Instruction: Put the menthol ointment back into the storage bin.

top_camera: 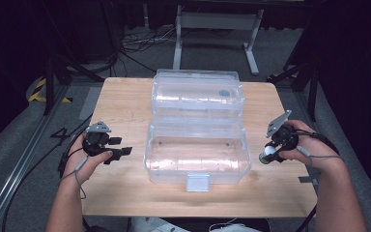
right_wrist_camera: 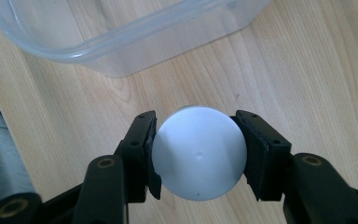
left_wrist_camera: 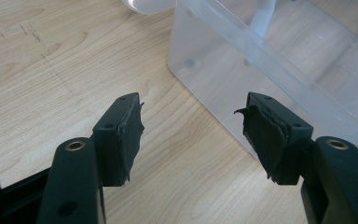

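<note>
A clear plastic box (top_camera: 150, 155) stands open in the middle of the wooden table (top_camera: 121, 104), its lid (top_camera: 198, 94) folded back behind it. My left gripper (top_camera: 121, 146) (left_wrist_camera: 191, 116) hovers left of the box, open, with nothing between its jaws; the box corner (left_wrist_camera: 261, 60) lies just ahead of it. Right of the box, my right gripper (top_camera: 269, 154) (right_wrist_camera: 196, 128) is shut on a white round bulb (right_wrist_camera: 198, 154) (top_camera: 268, 152), held just above the table. The box rim (right_wrist_camera: 121, 42) is a short way beyond the bulb.
A white latch (top_camera: 197, 182) sticks out from the box's front wall. The lid carries a small dark round mark (top_camera: 224, 93). Off the table there are cables (top_camera: 135, 46), a metal frame (top_camera: 217, 29) and dark stands (top_camera: 53, 82) on the floor.
</note>
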A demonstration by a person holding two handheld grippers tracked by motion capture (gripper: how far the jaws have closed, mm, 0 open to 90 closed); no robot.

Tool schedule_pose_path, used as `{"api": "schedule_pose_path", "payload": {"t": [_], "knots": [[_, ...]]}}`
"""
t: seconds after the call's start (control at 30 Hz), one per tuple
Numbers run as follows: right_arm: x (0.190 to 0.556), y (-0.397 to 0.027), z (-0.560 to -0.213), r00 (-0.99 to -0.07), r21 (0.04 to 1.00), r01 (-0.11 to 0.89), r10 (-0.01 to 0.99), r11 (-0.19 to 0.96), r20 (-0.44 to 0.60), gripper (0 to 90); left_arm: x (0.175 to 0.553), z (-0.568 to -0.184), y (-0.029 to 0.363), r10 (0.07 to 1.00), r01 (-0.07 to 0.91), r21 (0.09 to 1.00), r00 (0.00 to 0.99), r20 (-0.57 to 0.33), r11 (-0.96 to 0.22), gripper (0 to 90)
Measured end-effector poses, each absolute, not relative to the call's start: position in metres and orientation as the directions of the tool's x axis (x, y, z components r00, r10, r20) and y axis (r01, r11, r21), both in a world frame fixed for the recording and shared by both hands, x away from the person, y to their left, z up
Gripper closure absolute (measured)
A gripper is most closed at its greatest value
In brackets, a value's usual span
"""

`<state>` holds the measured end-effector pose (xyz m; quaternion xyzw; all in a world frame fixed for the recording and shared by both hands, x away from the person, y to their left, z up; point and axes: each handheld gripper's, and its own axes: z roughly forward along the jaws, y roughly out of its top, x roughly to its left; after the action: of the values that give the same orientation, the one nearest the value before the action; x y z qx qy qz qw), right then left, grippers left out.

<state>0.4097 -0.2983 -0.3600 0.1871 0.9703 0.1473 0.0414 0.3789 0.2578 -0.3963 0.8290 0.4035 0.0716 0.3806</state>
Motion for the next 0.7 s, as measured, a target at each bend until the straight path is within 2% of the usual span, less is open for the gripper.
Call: {"api": "schedule_pose_path", "payload": {"t": [0.33, 0.7], "knots": [[0.411, -0.294, -0.343, -0.920, 0.305, 0.364, 0.390, 0.880, -0.028, 50.6, 0.380, -0.397, 0.258, 0.721, 0.610, 0.690, 0.668, -0.184, -0.389, 37.7], [0.411, -0.281, -0.325, -0.937, 0.301, 0.313, 0.344, 0.901, -0.054, 50.6, 0.380, -0.399, 0.258, 0.721, 0.616, 0.686, 0.666, -0.192, -0.387, 37.7]]}}
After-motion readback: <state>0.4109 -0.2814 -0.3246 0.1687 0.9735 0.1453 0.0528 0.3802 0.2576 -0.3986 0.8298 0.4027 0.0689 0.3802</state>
